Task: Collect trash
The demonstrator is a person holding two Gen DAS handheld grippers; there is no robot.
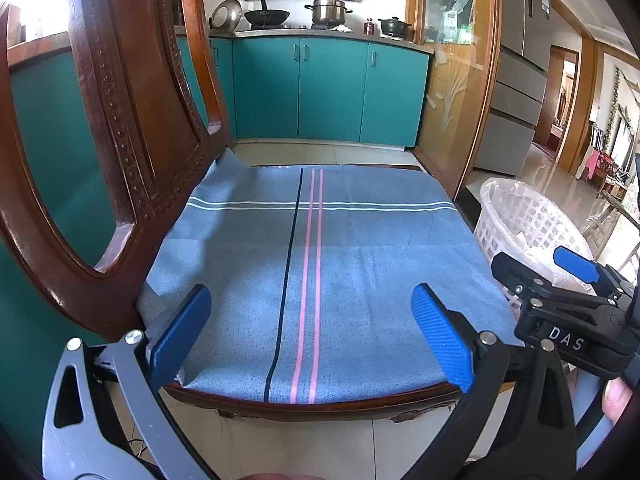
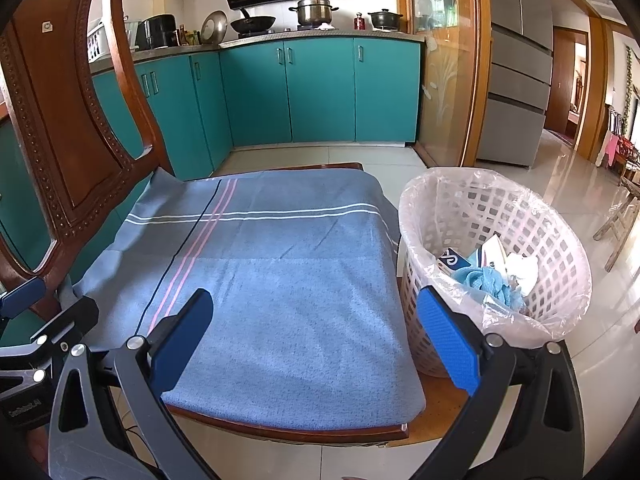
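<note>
Right wrist view has the white basket [image 2: 496, 256] sitting on the floor just beside the chair [image 2: 60, 120], lined with a thin plastic bag [image 2: 532, 312] and holding the trash [image 2: 492, 272]: a small carton, crumpled blue cloth, white paper. Nothing left on the blue cloth [image 2: 280, 300] covering the seat, so collecting looks about done to me. Right gripper [image 2: 316, 336] and left gripper [image 1: 312, 336] both hang wide apart, holding nothing. My worry: that liner looks loose, so a finger could snag it and tip the light basket.
</note>
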